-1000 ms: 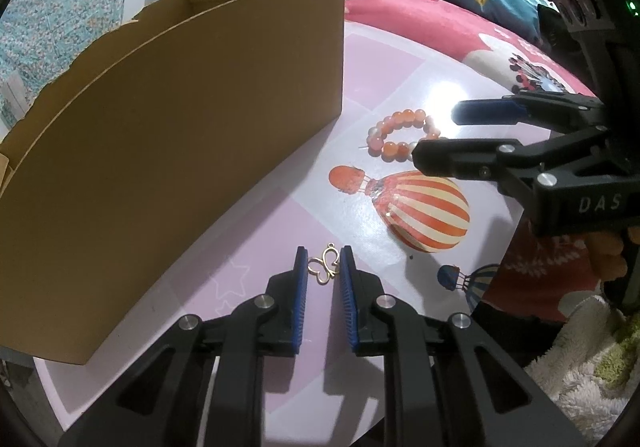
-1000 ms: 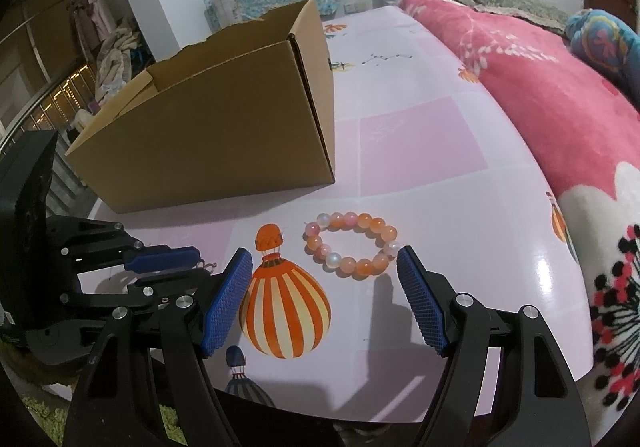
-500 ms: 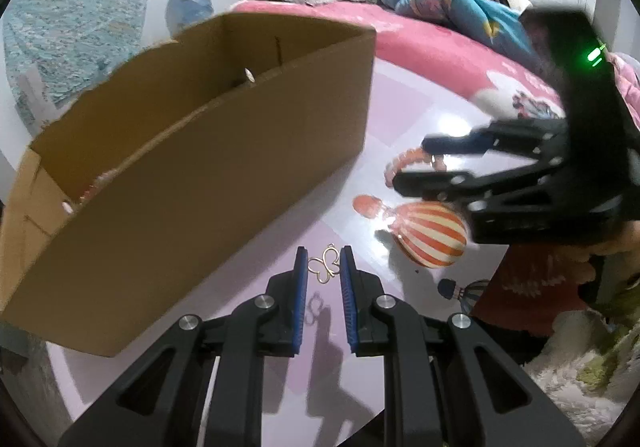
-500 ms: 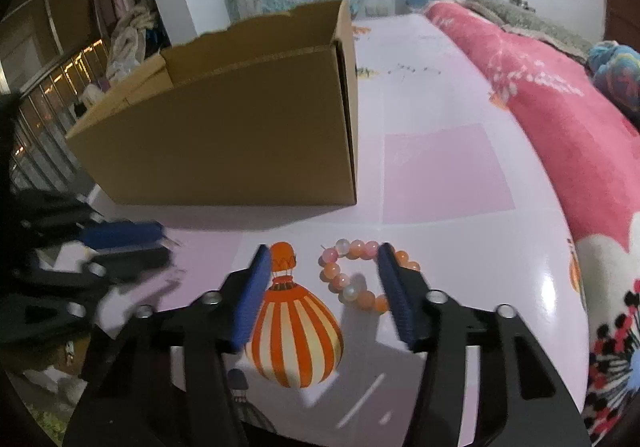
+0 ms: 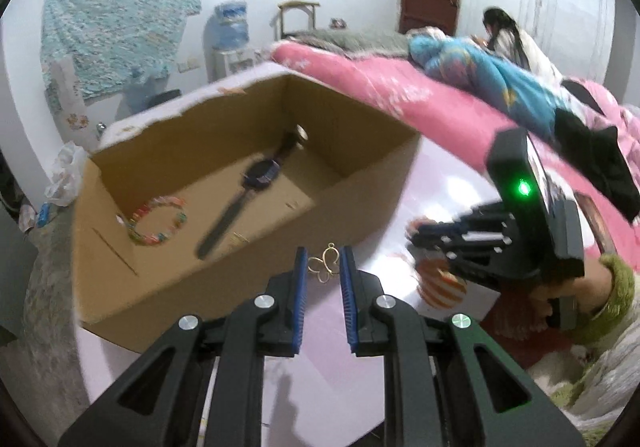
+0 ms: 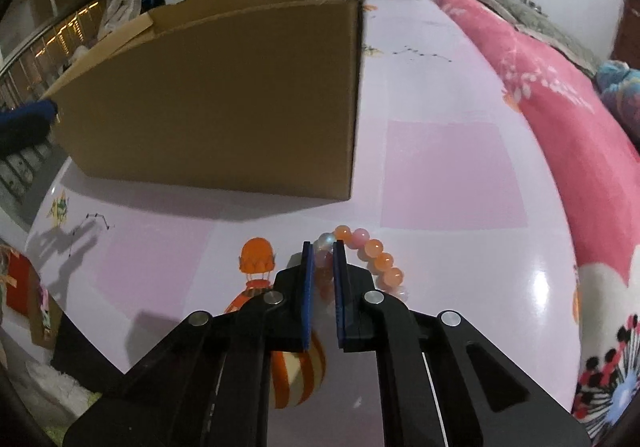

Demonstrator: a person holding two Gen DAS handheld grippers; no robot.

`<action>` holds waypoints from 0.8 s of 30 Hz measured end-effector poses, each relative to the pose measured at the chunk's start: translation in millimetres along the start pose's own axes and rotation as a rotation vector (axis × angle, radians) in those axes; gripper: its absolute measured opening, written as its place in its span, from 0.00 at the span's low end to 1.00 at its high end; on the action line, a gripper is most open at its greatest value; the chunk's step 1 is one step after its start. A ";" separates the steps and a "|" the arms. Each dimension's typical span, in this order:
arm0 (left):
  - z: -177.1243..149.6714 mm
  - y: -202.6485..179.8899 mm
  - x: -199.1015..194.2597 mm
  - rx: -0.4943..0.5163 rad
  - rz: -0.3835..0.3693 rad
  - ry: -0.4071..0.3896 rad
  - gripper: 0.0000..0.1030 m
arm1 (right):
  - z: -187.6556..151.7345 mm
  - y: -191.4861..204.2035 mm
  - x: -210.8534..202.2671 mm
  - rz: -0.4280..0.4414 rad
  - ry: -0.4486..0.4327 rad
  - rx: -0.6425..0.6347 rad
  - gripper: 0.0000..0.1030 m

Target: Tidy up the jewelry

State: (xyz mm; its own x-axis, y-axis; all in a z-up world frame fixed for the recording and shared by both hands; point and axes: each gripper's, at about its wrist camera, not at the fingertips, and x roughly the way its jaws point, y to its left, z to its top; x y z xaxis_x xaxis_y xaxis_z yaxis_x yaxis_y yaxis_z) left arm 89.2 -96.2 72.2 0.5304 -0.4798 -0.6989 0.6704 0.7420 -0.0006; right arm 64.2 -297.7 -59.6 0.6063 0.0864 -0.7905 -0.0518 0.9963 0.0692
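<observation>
Left gripper (image 5: 324, 261) is clenched on a small gold butterfly-shaped wire charm (image 5: 323, 262), pinched between the blue ribbed pads (image 5: 301, 287) near their tips. The charm is held up in the air just in front of the near wall of the open brown cardboard box (image 5: 248, 243), about level with its rim.

Inside the box, on its floor: a multicoloured beaded bracelet (image 5: 157, 220) towards the left end, and a dark wristwatch with a black strap (image 5: 244, 199) lying diagonally along the middle. A small round gold-coloured item (image 5: 301, 134) sits against the far wall; too blurred to identify.

Right gripper (image 6: 321, 252) is low on the pink-and-white glossy tabletop (image 6: 452, 175), its pads nearly together and grasping the left side of the orange and pink round-bead bracelet (image 6: 374, 253). The rest of the bead loop curves out to the right of the fingers and lies on the table. The bracelet is near the front edge of the table, just right of the printed orange striped hot-air balloon (image 6: 258, 259), and in front of the box's right front corner, apart from it.

From the left camera the right gripper appears motion-blurred, to the right of the box. A pink floral blanket (image 6: 568, 99) runs along the table's right edge.
</observation>
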 end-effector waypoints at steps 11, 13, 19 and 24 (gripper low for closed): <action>27.4 72.2 -0.2 -0.071 0.068 0.016 0.15 | 34.2 -62.8 -62.0 0.244 -0.195 0.322 0.07; 30.3 85.2 12.6 -0.081 0.069 0.066 0.15 | 49.7 -69.2 -70.6 0.290 -0.236 0.339 0.07; 31.8 104.7 47.0 -0.081 0.065 0.205 0.15 | 80.6 -67.6 -93.4 0.372 -0.341 0.317 0.07; 33.9 110.4 64.2 -0.075 0.067 0.261 0.15 | 103.7 -62.3 -89.5 0.456 -0.369 0.305 0.07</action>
State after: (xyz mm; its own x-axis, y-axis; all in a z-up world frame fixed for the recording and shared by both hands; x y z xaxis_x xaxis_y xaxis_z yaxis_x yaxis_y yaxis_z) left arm 214.8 -60.9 51.5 0.4140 -0.2990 -0.8598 0.5933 0.8050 0.0057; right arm 95.4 -367.6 70.1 0.8119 0.4399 -0.3840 -0.1742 0.8101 0.5598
